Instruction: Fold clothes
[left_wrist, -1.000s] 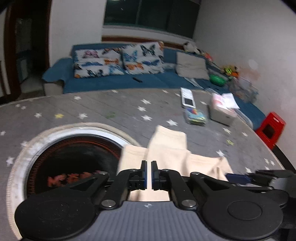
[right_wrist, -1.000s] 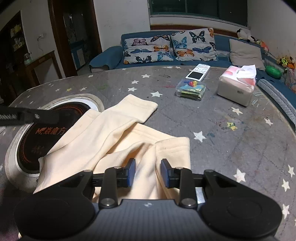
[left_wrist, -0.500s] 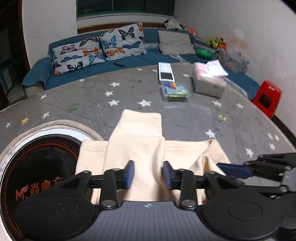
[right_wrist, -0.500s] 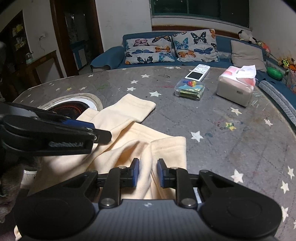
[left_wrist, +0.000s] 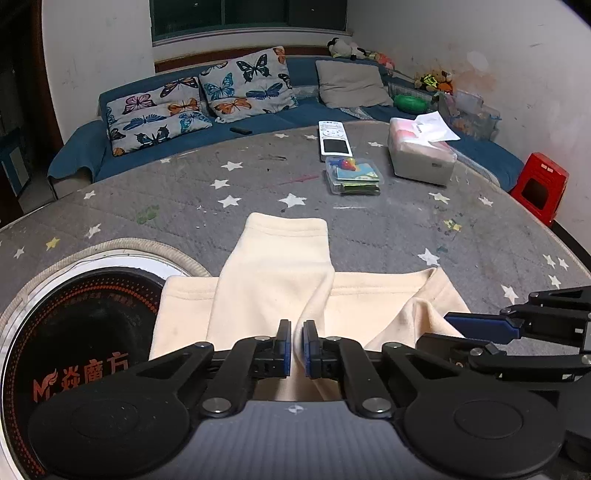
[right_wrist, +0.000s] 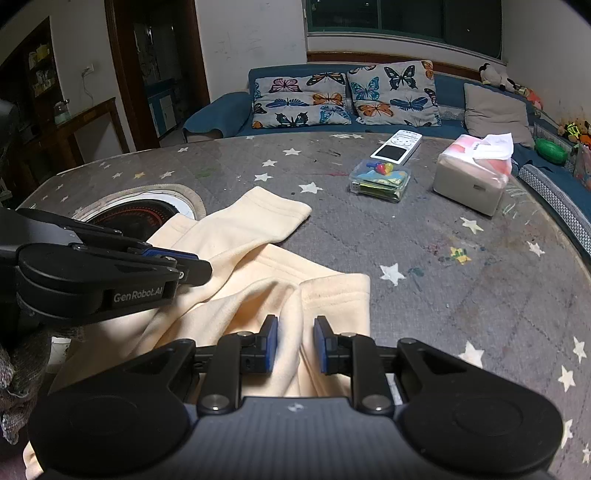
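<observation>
One cream garment (left_wrist: 273, 280), rumpled, cuffed sleeve lying flat, grey table (left_wrist: 369, 236)

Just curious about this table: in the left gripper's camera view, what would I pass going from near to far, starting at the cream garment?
Cream garment → clear box of colourful bits → white remote → blue sofa with butterfly cushions.

dim indoor light falls from overhead, and the window (left_wrist: 247, 14) is black. a faint sheen lies on the grey table cover (left_wrist: 388, 229). shadows are soft. both views stay fairly sharp, though the fisheye bends the edges hard, with dark corners and a murky doorway (right_wrist: 155, 70).
</observation>
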